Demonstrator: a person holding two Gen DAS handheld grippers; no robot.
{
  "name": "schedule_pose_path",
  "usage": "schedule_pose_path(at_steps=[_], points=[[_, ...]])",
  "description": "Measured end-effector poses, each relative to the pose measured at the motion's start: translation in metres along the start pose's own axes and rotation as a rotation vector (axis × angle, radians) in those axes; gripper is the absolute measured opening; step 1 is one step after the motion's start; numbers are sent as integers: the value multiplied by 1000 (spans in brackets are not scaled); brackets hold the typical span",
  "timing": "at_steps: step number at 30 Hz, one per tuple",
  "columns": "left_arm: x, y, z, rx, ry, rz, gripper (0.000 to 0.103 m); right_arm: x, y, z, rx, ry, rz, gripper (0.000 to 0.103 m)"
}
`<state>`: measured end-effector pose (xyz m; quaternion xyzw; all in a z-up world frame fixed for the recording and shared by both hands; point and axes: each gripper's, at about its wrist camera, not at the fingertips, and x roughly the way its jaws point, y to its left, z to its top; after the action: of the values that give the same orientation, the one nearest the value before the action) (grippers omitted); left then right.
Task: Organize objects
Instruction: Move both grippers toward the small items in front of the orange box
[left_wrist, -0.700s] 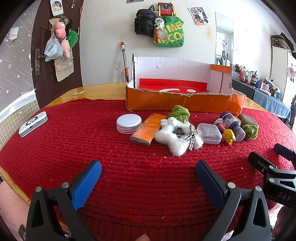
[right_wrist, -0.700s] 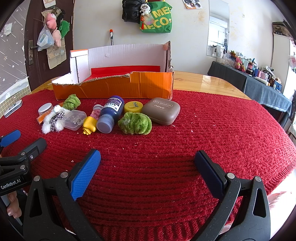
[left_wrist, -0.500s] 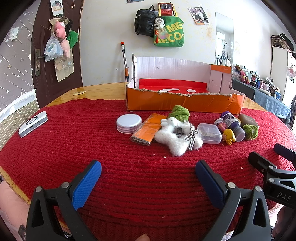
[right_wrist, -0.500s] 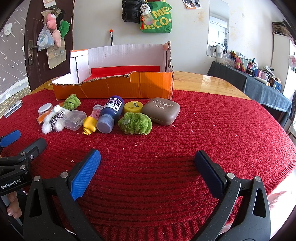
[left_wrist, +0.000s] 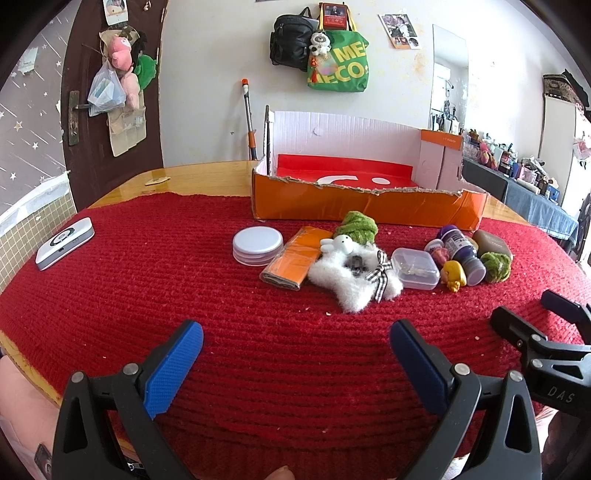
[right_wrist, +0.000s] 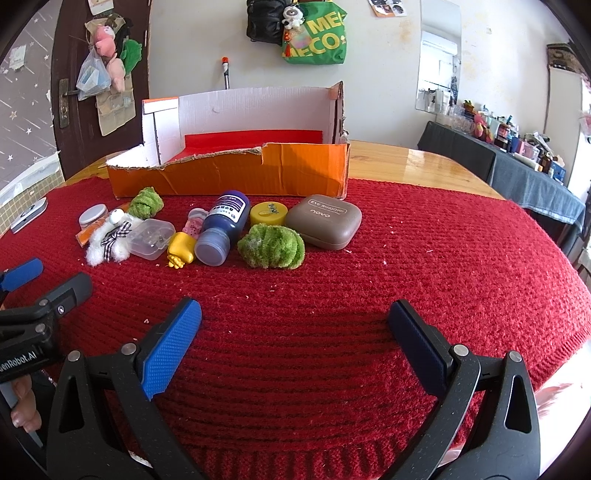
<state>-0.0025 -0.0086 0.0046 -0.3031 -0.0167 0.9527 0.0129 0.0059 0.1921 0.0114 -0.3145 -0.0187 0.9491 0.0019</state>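
Observation:
An open orange cardboard box (left_wrist: 365, 206) (right_wrist: 229, 181) stands at the back of the red knitted cloth. In front of it lie small objects: white round tins (left_wrist: 258, 244), an orange packet (left_wrist: 295, 257), a white fluffy toy (left_wrist: 354, 275) (right_wrist: 109, 240), a clear plastic case (left_wrist: 414, 272) (right_wrist: 150, 238), a blue bottle (right_wrist: 221, 229), a yellow toy (right_wrist: 181, 249), green fuzzy balls (right_wrist: 272, 246) (left_wrist: 360, 226), a yellow tin (right_wrist: 269, 213) and a brown eye-shadow case (right_wrist: 324, 220). My left gripper (left_wrist: 295, 358) and right gripper (right_wrist: 295, 339) are open, empty, near the cloth's front edge.
A white device (left_wrist: 65, 243) lies on the cloth at far left. The wooden table (left_wrist: 192, 177) shows beyond the cloth. Bags hang on the back wall; a cluttered dark side table (right_wrist: 517, 166) stands at right.

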Motion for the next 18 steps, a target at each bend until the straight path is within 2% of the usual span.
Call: schedule_pose_path(at_steps=[11,18], points=[[-9,4,25,-3,-6,-5,103,-11,-5,21,2,-36,15,103],[-7,16,47,-13,30,-58,103,-8,-18,45,19,-33,25,103]])
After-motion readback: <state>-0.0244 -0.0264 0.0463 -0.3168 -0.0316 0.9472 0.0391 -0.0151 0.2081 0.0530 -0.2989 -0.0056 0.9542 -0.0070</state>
